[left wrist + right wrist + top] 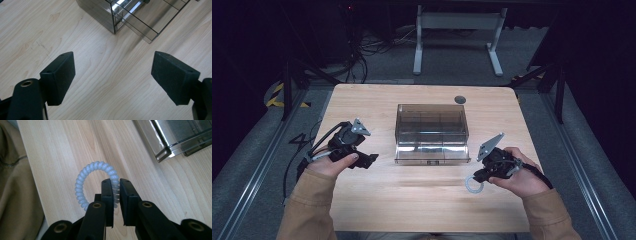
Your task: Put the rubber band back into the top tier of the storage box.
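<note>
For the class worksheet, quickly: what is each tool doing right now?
Left tool: open, holding nothing, over bare table.
Right tool: shut on the white spiral hair tie.

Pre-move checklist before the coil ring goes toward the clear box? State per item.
1. Right gripper shut on the spiral hair tie, coil pinched between its jaws: ok.
2. Tie whole and not snagged, loop hanging free over the table: ok.
3. Left gripper open with nothing between its jaws: ok.
4. Left gripper apart from the clear box, to its left: ok.
5. Bare table between tie and box: ok.
6. Box open to receive the tie: cannot tell, its clear panels and reflections hide which face is open.
</note>
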A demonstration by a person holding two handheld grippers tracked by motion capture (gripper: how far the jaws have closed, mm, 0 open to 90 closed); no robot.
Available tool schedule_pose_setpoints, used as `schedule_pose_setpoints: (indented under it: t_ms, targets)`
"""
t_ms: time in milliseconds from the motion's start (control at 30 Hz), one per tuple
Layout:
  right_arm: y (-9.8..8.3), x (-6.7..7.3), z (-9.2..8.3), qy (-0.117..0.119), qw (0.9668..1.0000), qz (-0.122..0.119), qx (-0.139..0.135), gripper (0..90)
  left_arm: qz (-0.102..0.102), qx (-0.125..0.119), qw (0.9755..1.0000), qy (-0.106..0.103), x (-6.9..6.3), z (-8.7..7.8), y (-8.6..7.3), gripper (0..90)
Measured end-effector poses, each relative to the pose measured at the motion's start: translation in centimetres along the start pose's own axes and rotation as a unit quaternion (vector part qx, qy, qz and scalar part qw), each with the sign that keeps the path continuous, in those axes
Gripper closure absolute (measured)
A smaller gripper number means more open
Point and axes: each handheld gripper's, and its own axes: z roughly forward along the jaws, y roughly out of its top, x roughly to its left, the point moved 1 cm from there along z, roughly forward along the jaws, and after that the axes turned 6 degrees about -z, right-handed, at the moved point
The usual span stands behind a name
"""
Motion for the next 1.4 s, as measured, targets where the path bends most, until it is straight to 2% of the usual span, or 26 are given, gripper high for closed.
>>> schedule_pose_setpoints:
  t_ms: [300, 533, 667, 1100, 1267, 1400]
  targets:
    - [0.4, -0.3, -1.0, 0.004, 0.9999, 0.005, -0.009, 82.4, 0.000, 0.000, 1.0000, 0.000, 0.0, -0.1, -0.1, 20.2]
    - [1.1, -0.5, -2.1, 0.003, 1.0000, -0.001, -0.007, 82.3, -0.002, -0.004, 1.0000, 0.000, 0.1, -0.3, -0.3, 20.2]
    - [1.7, -0.9, -2.7, 0.003, 1.0000, -0.007, -0.001, 82.3, -0.002, -0.002, 1.0000, -0.006, 0.3, -0.2, -0.3, 20.2]
    - [3.7, -2.3, -4.7, -0.010, 0.9997, -0.012, 0.016, 82.3, 0.001, 0.014, 0.9999, -0.003, 0.5, 0.5, -0.5, 20.1]
    - [4.3, -3.3, -5.0, -0.013, 0.9995, -0.007, 0.029, 82.3, -0.001, 0.014, 0.9999, -0.007, 0.7, 0.4, -0.7, 20.1]
    - [4.6, -4.1, -5.3, -0.016, 0.9991, 0.000, 0.039, 82.4, -0.001, 0.025, 0.9996, -0.010, 0.8, 0.7, -0.8, 20.0]
